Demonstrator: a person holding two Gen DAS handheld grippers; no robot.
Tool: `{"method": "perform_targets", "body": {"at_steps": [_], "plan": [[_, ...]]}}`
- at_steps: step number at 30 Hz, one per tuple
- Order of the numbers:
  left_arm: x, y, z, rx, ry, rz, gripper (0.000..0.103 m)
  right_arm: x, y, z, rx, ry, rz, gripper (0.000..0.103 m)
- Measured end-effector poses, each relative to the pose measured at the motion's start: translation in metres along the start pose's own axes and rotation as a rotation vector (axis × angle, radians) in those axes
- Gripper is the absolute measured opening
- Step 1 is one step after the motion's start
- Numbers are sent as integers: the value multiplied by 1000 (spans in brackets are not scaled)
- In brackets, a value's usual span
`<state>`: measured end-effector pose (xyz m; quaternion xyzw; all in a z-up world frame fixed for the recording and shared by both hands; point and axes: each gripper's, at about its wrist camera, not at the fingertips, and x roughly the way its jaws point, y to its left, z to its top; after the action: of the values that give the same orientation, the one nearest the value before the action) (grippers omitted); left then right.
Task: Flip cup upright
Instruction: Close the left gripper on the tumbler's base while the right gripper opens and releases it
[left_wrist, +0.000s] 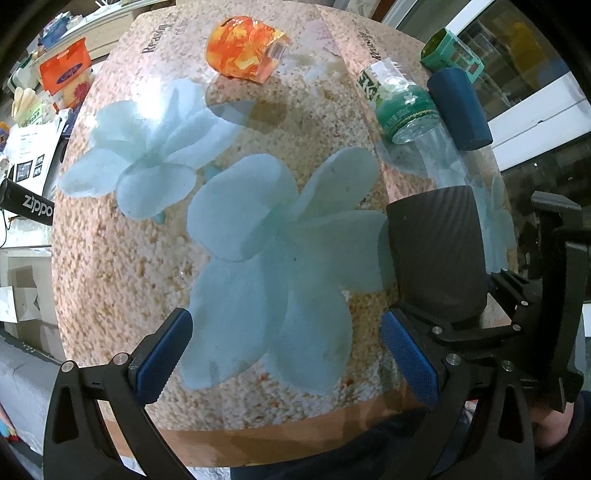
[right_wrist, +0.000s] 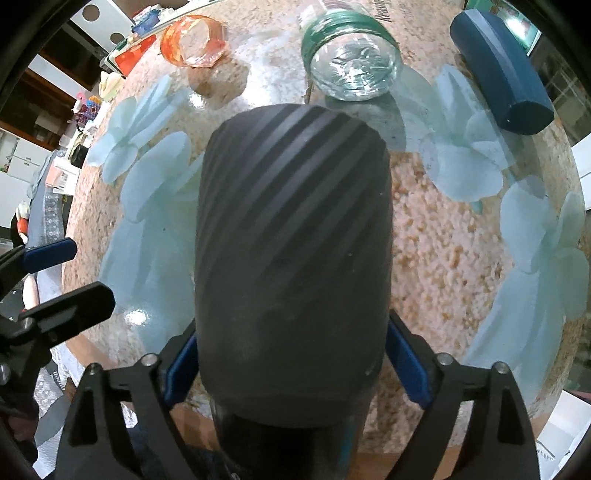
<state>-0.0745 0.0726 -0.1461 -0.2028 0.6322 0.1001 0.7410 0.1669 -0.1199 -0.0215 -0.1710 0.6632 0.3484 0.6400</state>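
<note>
Right tongs (right_wrist: 291, 354) clamped on the dark ribbed cup (right_wrist: 291, 258), blue pads touching both its sides. From the left wrist view the cup (left_wrist: 437, 254) stands on end near the tabletop's near right edge, closed flat end up, with the right tongs (left_wrist: 458, 321) around its lower part. Left tongs (left_wrist: 284, 354) spread wide, nothing between them, hovering over a pale blue flower print on the tabletop (left_wrist: 122, 266). Clear bottle (right_wrist: 351, 55) with green label lies on its side beyond the cup. Navy cylinder (right_wrist: 498, 70) lies just right of the bottle. Orange patterned cup (left_wrist: 245, 48) lies on its side at the far edge.
</note>
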Motion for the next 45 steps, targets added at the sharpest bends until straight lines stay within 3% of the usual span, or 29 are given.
{"method": "perform_targets", "body": {"at_steps": [3, 13, 20, 25, 35, 45], "plan": [[-4, 1, 3, -3, 0, -3, 103, 0, -7, -10, 5, -18, 12, 103], [-23, 4, 19, 20, 5, -36, 103, -37, -31, -21, -3, -34, 8, 103], [-40, -4, 36, -2, 13, -116, 103, -70, -56, -38, 50, -24, -21, 103], [-46, -30, 37, 27, 14, -94, 103, -104, -73, -46, 82, -88, -21, 103], [-40, -87, 23, 5, 24, -110, 103, -131, -97, -72, 84, -173, 24, 103], [1, -122, 28, -40, 96, -95, 103, -134, -122, -79, 98, -193, 53, 103]]}}
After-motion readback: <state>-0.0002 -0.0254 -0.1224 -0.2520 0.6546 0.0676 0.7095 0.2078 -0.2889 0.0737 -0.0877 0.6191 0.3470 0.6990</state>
